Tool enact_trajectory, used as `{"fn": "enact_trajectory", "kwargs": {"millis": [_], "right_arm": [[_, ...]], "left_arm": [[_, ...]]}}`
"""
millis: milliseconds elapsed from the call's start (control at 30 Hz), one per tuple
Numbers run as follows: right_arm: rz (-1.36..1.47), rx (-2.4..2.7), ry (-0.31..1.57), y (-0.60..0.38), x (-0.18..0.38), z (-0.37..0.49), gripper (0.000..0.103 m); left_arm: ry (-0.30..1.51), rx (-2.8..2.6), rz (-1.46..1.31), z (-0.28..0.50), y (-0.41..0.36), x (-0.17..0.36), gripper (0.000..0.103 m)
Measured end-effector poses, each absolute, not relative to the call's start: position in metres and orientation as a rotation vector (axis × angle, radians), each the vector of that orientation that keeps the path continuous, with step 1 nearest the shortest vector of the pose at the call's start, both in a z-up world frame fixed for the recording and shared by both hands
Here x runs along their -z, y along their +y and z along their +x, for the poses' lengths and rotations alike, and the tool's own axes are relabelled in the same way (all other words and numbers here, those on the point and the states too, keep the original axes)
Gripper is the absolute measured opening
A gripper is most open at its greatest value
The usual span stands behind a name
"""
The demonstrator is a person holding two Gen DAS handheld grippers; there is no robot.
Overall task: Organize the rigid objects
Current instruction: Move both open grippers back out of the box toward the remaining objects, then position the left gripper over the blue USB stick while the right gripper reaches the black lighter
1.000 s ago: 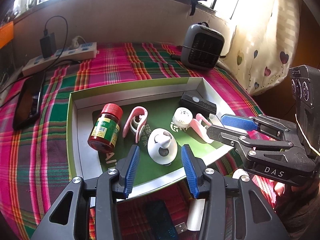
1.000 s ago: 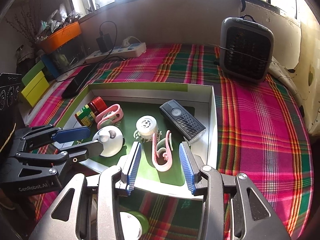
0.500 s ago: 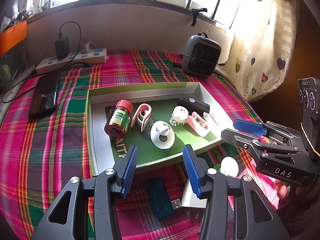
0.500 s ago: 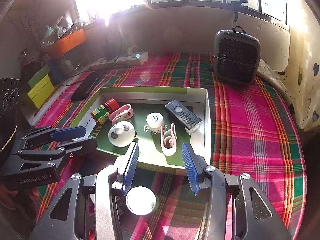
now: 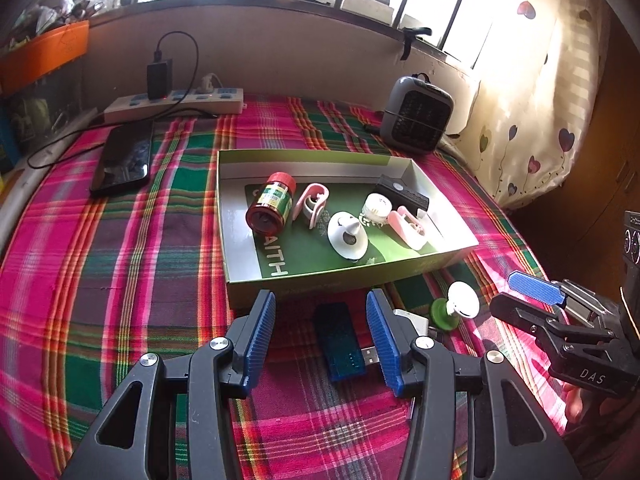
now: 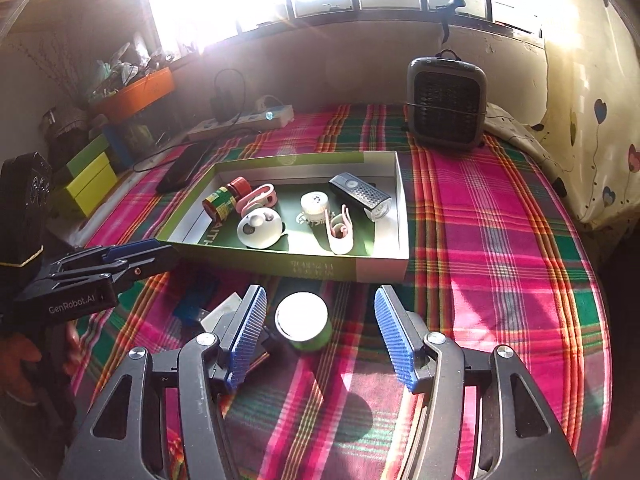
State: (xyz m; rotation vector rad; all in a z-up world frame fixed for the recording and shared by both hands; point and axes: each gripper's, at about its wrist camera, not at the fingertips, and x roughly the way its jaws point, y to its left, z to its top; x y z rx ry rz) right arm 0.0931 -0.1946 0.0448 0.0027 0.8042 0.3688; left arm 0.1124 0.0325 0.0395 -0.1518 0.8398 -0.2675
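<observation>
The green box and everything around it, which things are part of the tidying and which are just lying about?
Part of the job:
green box
red-capped bottle
blue USB stick
white-and-green round piece

Just lying about:
phone
power strip
grey heater

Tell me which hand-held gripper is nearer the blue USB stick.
Left. The blue USB stick lies on the cloth between the fingers of the left hand-held gripper, untouched. The right hand-held gripper, jaws opening, frames the white-capped green piece further right.

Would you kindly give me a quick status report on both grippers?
Left gripper open over blue USB stick, nothing held. Right gripper opening around white-capped green piece. Tray just ahead, path clear.
</observation>
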Motion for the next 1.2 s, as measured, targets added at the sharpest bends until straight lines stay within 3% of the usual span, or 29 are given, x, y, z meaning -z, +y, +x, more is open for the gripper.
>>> {"fn": "enact_trajectory", "kwargs": {"millis": [1200], "right_arm": [[-0.103, -0.242, 0.933, -0.142, -0.001, 0.067, 0.058]], "left_arm": [[0.878, 0.278, -0.188, 0.085, 0.048, -0.017, 0.047]]}}
